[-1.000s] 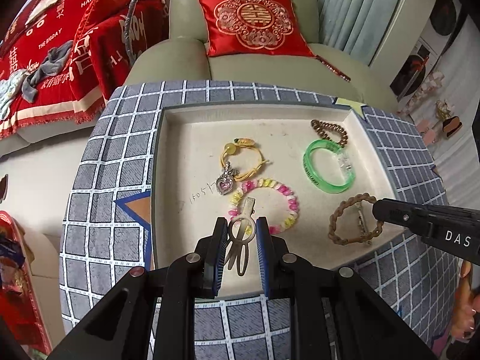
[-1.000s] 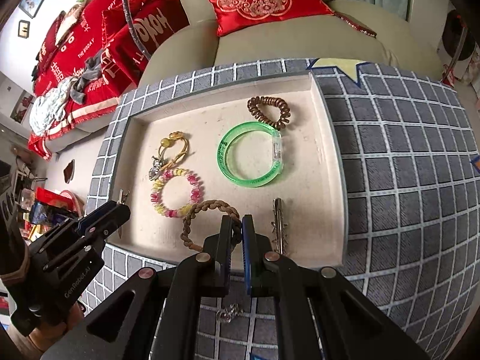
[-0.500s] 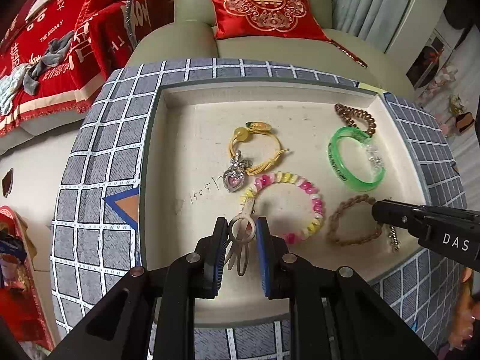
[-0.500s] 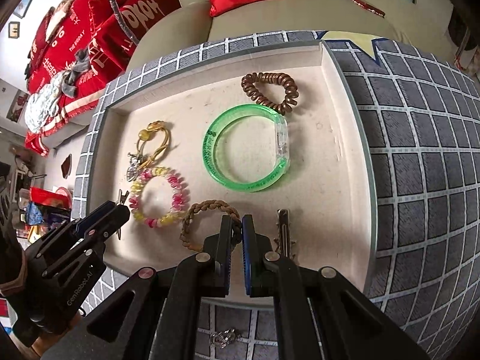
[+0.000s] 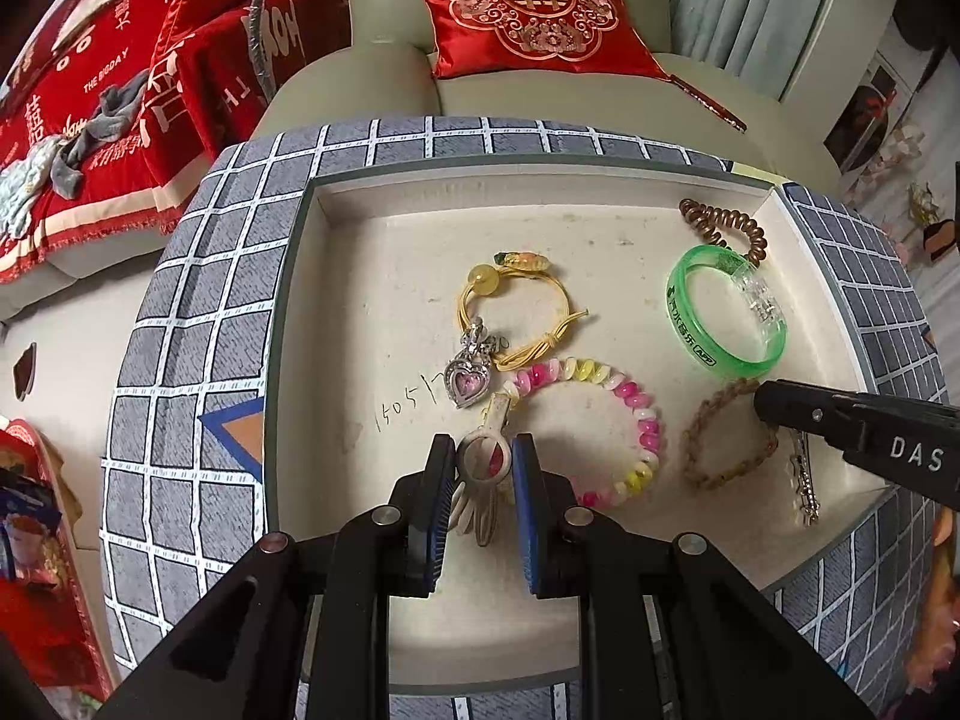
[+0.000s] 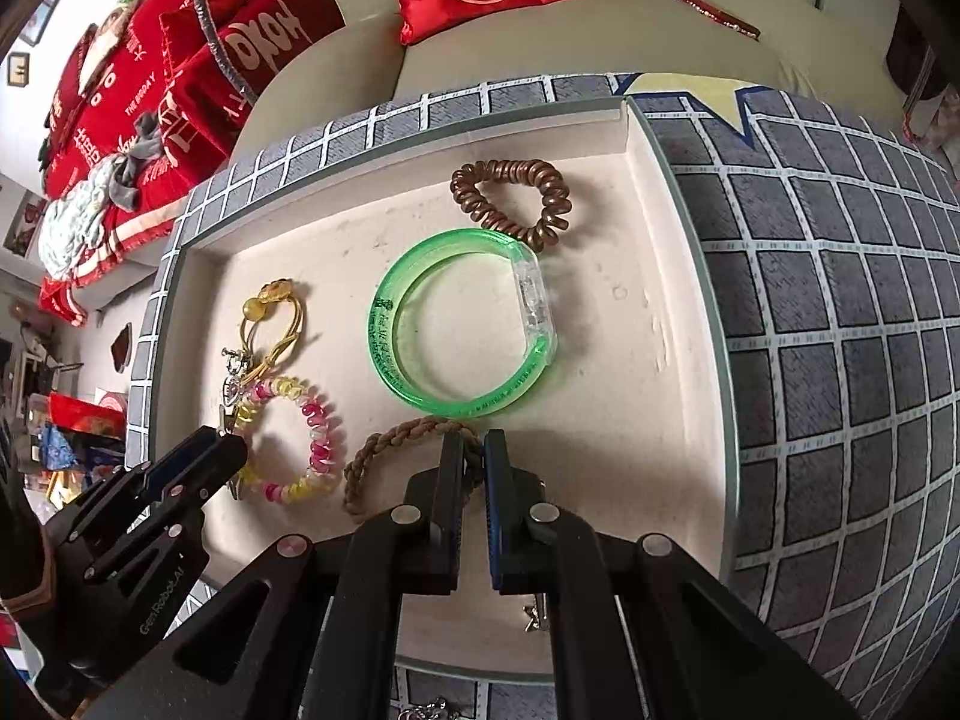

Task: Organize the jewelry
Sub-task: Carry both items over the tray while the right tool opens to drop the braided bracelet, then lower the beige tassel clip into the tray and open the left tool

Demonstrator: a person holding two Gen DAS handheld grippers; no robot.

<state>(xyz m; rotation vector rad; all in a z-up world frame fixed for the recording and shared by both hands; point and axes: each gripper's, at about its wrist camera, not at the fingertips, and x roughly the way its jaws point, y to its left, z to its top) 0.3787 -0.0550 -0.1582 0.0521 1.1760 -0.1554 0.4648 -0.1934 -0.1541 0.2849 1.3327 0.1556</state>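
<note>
My left gripper (image 5: 483, 468) pinches a pale hair clip (image 5: 485, 461) low over the beige tray (image 5: 372, 276) beside the pink-and-yellow bracelet (image 5: 600, 432), seemingly to set it down, while my right gripper (image 6: 473, 468) has its jaws narrowly clamping the braided brown bracelet (image 6: 390, 450), likely for repositioning.

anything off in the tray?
Yes: handwritten digits are scrawled on the tray floor beside the heart pendant. A small metal piece lies outside on the cloth.
</note>
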